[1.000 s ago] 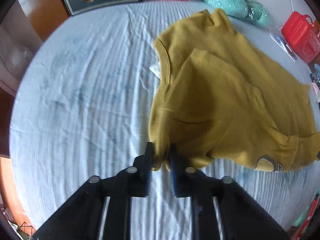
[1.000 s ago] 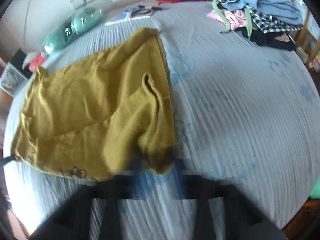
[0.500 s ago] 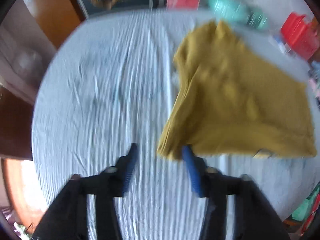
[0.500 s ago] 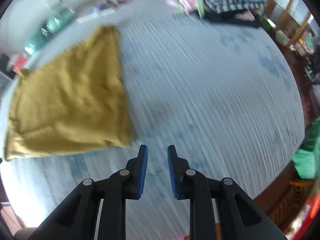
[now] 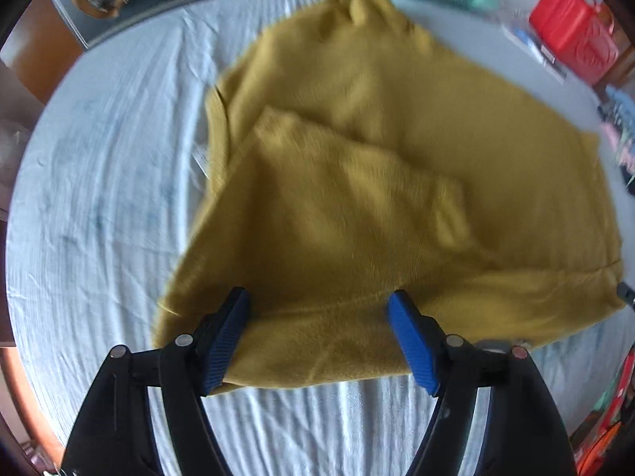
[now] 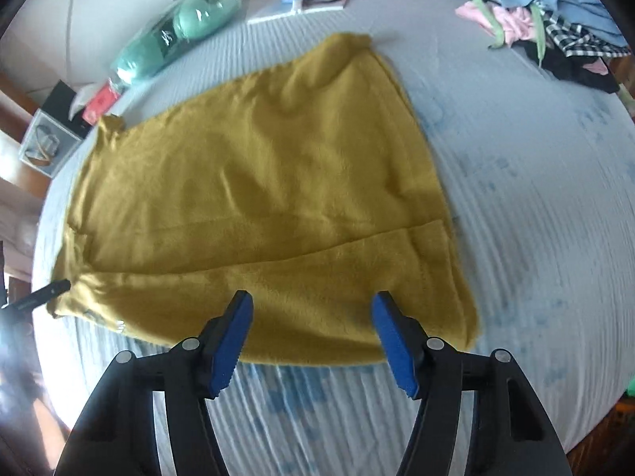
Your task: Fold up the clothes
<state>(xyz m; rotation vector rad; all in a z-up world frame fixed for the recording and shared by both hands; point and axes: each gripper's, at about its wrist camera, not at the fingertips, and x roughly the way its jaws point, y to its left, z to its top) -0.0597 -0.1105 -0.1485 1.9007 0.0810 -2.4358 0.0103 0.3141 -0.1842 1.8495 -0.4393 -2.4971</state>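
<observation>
The mustard garment (image 5: 397,182) lies spread on the bed (image 5: 99,198), with one flap folded over its near-left part. The left gripper (image 5: 319,333) is spread wide, its blue pads (image 5: 226,341) either side of the near hem and holding nothing. The right gripper (image 6: 311,337) is likewise wide apart over the near hem (image 6: 317,317), clamped on nothing. Beyond the garment lie a green package (image 6: 174,35) and a red box (image 5: 575,47). A clothes pile (image 6: 555,20) sits at the far right of the bed.
</observation>
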